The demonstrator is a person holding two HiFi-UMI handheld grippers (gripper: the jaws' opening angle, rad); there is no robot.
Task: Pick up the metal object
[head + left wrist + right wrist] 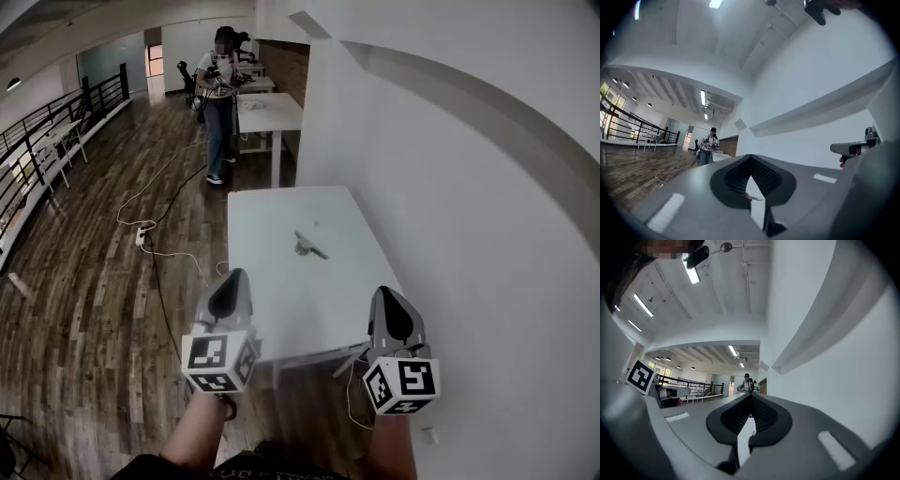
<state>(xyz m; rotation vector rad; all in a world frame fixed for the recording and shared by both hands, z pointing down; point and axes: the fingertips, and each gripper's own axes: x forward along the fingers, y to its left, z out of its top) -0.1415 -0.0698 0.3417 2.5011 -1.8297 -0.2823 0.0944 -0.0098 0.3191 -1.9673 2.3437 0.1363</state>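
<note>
So far we have picked up nothing: the metal object lies mid-worktop, well ahead of our left gripper and right gripper, both jaws clenched empty, leaving the reach and grasp undone.

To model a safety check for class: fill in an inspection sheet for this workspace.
Surface: white table, plain top.
Job's things: metal object lies near the table's middle, untouched.
Clutter: nothing seen.
Grippers: left tool and right tool both shut, empty, at the table's near end.
Cables: white cable and power strip on the floor; black cable beside them.
Surroundings: wood floor, white wall at right, person by further tables, railing at left.
</note>
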